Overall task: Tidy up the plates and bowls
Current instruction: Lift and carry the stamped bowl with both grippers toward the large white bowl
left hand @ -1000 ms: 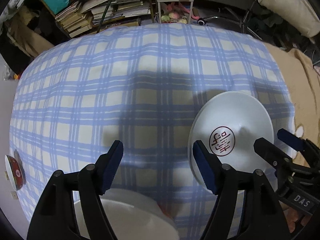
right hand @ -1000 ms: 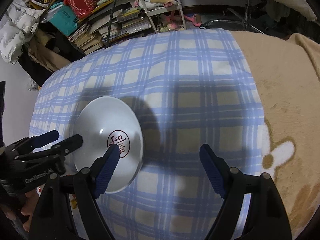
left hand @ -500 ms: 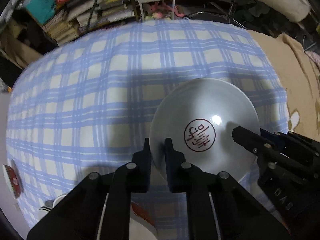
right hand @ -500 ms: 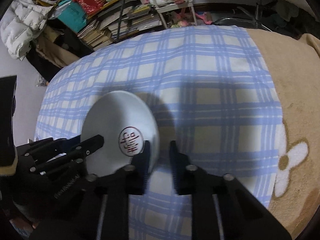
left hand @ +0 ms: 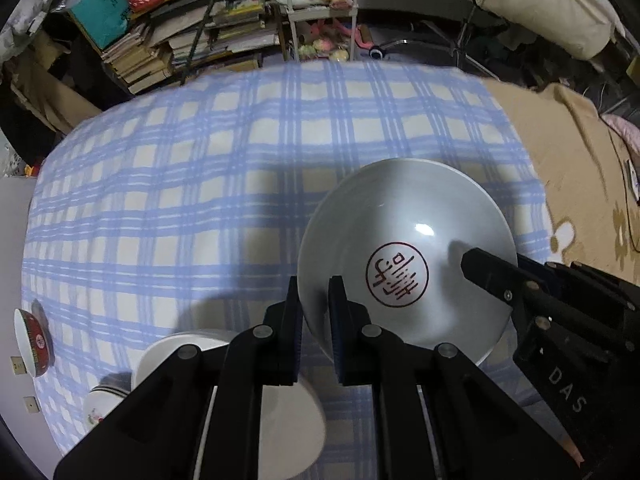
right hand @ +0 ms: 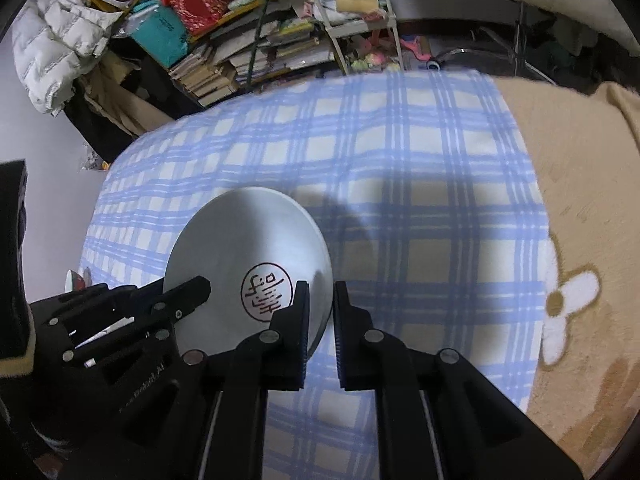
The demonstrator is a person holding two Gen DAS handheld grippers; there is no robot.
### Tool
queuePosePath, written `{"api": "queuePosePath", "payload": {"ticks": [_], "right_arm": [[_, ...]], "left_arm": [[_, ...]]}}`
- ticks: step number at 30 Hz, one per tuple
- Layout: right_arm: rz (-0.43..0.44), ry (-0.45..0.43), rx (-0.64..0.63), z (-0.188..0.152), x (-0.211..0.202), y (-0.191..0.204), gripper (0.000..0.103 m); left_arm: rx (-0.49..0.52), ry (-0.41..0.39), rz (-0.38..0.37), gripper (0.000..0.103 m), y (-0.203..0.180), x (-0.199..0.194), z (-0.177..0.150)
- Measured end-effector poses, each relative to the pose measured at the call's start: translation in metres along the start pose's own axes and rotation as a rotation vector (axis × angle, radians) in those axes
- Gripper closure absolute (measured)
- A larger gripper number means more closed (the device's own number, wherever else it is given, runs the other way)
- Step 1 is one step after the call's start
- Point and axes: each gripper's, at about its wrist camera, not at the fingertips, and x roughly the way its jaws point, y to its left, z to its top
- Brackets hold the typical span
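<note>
A white plate (left hand: pixel 400 216) with a round red seal mark in its middle hangs slightly tilted above the blue plaid cloth (left hand: pixel 200 200). My left gripper (left hand: pixel 315 286) is shut on the plate's left rim, one finger over it and one under. My right gripper (right hand: pixel 321 288) is shut on the opposite rim of the same plate (right hand: pixel 248 236). Each wrist view also shows the other gripper at the far side of the plate: the right gripper (left hand: pixel 486 266) and the left gripper (right hand: pixel 192 286).
A stack of white bowls (left hand: pixel 176 354) sits on the cloth under my left gripper, with a small flowered bowl (left hand: pixel 98 410) beside it. A red bowl (left hand: pixel 34 338) stands at the cloth's left edge. A tan flowered blanket (right hand: pixel 580 240) lies to the right; cluttered bookshelves (left hand: pixel 192 44) are behind.
Both grippers went from wide open to shut on opposite rims of the plate. The plate has since come up off the cloth between them.
</note>
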Motion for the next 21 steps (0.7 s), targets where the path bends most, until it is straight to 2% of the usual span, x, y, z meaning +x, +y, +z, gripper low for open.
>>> {"api": "queuePosePath", "payload": {"ticks": [9,21], "right_arm": [[0.004,-0.05,-0.061,-0.001,-0.033,0.039,0.09],[0.023,-0.05,-0.146,-0.032,-0.038,0.093,0.09]], "left_arm": [[-0.048,-0.038,-0.031,0.091,0.031,-0.039,-0.007],[-0.084,-0.052,-0.027,0.091,0.076,-0.064,-0.045]]}}
